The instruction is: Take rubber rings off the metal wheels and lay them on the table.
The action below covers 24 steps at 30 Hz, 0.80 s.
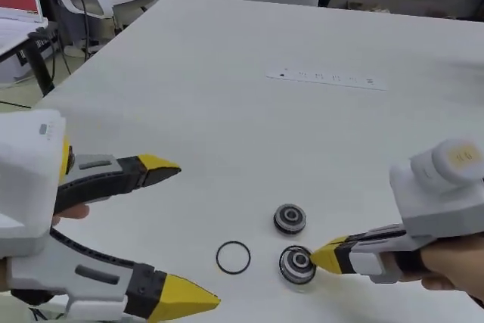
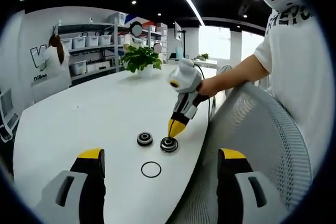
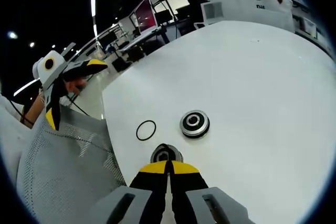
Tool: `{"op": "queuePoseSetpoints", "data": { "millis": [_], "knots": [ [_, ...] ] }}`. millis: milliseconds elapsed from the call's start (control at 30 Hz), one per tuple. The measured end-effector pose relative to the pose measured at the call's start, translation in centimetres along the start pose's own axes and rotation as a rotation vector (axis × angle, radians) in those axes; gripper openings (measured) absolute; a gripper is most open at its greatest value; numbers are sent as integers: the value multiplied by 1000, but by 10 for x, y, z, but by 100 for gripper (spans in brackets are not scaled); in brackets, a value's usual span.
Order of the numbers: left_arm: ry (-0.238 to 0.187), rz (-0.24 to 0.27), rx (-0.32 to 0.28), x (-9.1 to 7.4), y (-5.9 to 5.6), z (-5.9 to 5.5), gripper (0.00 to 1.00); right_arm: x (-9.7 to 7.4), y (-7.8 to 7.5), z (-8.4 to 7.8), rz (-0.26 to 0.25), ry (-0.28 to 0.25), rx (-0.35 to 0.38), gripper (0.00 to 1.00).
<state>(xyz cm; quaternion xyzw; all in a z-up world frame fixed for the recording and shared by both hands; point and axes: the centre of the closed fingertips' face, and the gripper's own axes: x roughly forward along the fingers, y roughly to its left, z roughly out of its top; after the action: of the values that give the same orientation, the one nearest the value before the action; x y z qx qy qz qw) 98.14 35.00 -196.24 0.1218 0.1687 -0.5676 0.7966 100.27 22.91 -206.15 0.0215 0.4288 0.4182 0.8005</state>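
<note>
The left tool (image 1: 179, 234) hovers over the near left part of the table (image 1: 227, 96), its jaws wide apart. The right tool (image 1: 321, 256) has its jaws pressed together, the tips touching the edge of the nearer wheel (image 1: 296, 265); whether they nip its rubber is hard to tell. The second wheel (image 1: 290, 218) lies just beyond it, apart. A loose rubber ring (image 1: 233, 257) lies flat on the table, left of the nearer wheel.

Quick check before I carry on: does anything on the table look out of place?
Nothing stands out. One rubber ring lies flat on the table beside the nearer wheel; the farther wheel sits flat, apart. The right gripper, jaws shut, has its tip at the nearer wheel.
</note>
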Motion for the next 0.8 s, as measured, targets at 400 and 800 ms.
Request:
{"op": "queuePoseSetpoints", "data": {
  "millis": [400, 800],
  "knots": [
    [31, 17, -58, 3, -5, -19, 88, -2, 1, 2, 3, -7, 6, 0],
    [49, 48, -94, 3, 0, -27, 87, -14, 6, 21, 3, -83, 15, 0]
  ]
}}
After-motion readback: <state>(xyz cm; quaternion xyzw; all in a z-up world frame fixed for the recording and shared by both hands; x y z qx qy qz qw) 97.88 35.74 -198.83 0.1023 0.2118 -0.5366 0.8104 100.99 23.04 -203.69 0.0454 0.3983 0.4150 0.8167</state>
